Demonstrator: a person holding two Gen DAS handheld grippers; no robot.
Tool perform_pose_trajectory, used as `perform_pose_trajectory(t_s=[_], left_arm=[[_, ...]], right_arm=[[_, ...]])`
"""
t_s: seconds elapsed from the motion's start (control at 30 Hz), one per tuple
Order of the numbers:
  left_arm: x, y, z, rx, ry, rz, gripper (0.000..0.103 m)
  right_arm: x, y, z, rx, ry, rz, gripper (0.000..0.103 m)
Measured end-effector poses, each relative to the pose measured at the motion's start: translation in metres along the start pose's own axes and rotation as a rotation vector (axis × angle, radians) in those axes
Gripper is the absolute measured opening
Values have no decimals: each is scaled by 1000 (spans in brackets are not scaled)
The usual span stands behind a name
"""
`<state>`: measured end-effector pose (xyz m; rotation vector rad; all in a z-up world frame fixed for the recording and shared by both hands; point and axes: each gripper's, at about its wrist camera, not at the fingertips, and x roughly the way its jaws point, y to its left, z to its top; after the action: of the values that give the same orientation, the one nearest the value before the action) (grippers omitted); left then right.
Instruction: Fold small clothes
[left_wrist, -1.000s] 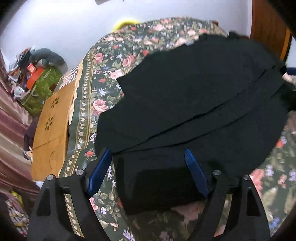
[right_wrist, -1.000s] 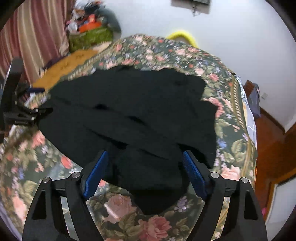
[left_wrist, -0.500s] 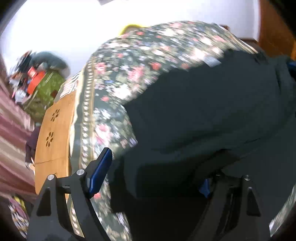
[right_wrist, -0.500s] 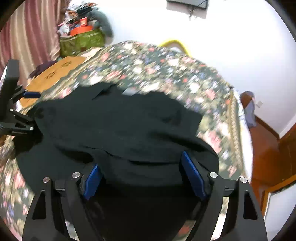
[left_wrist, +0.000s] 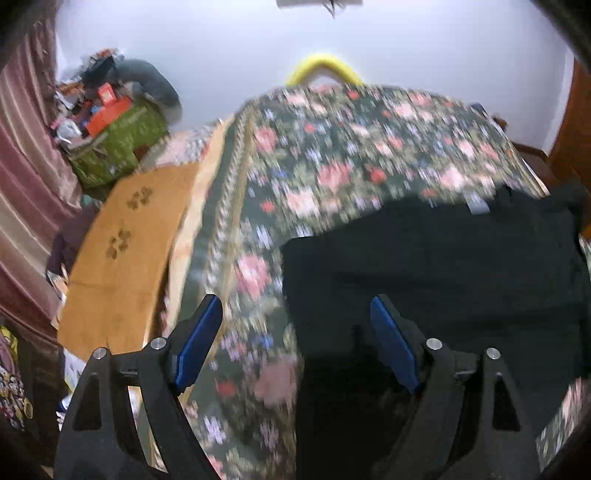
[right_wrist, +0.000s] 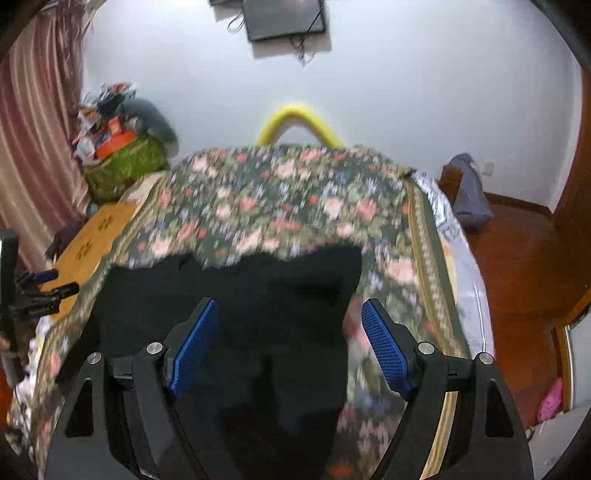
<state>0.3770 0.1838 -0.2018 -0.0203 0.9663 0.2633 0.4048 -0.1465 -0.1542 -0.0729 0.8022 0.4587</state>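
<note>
A black garment (left_wrist: 443, 280) lies on the floral bedspread (left_wrist: 332, 162); in the left wrist view its left edge runs between my fingers. My left gripper (left_wrist: 295, 301) hovers over that edge, open, its blue pads (left_wrist: 197, 339) wide apart and touching nothing. In the right wrist view the same black garment (right_wrist: 229, 295) fills the lower middle, its right edge near the right pad. The right gripper (right_wrist: 289, 302) is open above it, holding nothing. The left gripper (right_wrist: 48, 286) shows at that view's left edge. The pictures are motion-blurred.
An orange mat (left_wrist: 125, 251) lies left of the bed, with a green bag (left_wrist: 118, 144) of clutter and a striped curtain (left_wrist: 26, 166) beyond. A yellow curved bar (right_wrist: 299, 122) rises behind the bed's far end. Wooden floor (right_wrist: 517, 266) lies to the right, a screen (right_wrist: 284, 16) on the wall.
Both grippers have risen and rolled, so more wall and bedspread show. The garment, spread wide a second ago, now sits lower and looks more compact. Cloth that hid the left gripper's right pad is off it.
</note>
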Motion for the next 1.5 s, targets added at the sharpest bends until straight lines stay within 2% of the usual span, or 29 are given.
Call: perform_pose_trajectory(t_s=[0.17, 0.37, 0.4, 0.47, 0.5, 0.57, 0.6, 0.63, 0.67, 0.77, 0.97, 1.2, 1.27, 1.37, 1.47, 1.5], left_arm=[[-6, -2, -44, 2, 84, -82, 82], [4, 3, -89, -74, 177, -137, 82], [9, 3, -96, -99, 205, -167, 82], [12, 2, -105, -145, 230, -240, 75], [10, 0, -108, -164, 222, -263, 69], [2, -5, -109, -152, 193, -247, 54], [-1, -7, -109, -145, 185, -232, 34], [-5, -10, -110, -140, 180, -221, 8], [-11, -13, -111, -139, 185, -255, 3], [-26, -23, -119, -109, 176, -253, 3], [-66, -54, -144, -46, 172, -303, 3], [-109, -120, -168, -2, 198, -426, 3], [-117, -135, -173, 10, 183, -419, 5], [-126, -149, -178, 36, 147, -379, 17], [-132, -146, -180, 74, 143, -369, 41], [-134, -142, -180, 91, 149, -363, 58]], right_arm=[[-15, 5, -38, -1, 81, 73, 77], [-21, 10, -87, 19, 171, 106, 78], [-20, 10, -94, 27, 190, 111, 78], [-19, 11, -108, 42, 218, 122, 78], [-20, 11, -112, 46, 222, 125, 78], [-23, 11, -121, 66, 225, 143, 78], [-23, 11, -123, 80, 228, 153, 78], [-24, 10, -126, 94, 229, 162, 78], [-25, 10, -129, 107, 230, 165, 78], [-29, 15, -134, 112, 228, 163, 78], [-47, 33, -140, 84, 200, 201, 78], [-61, 51, -149, 65, 178, 243, 78], [-62, 53, -153, 66, 183, 250, 78], [-63, 56, -161, 78, 194, 260, 78], [-62, 55, -167, 95, 209, 271, 78], [-61, 55, -168, 97, 213, 272, 78]])
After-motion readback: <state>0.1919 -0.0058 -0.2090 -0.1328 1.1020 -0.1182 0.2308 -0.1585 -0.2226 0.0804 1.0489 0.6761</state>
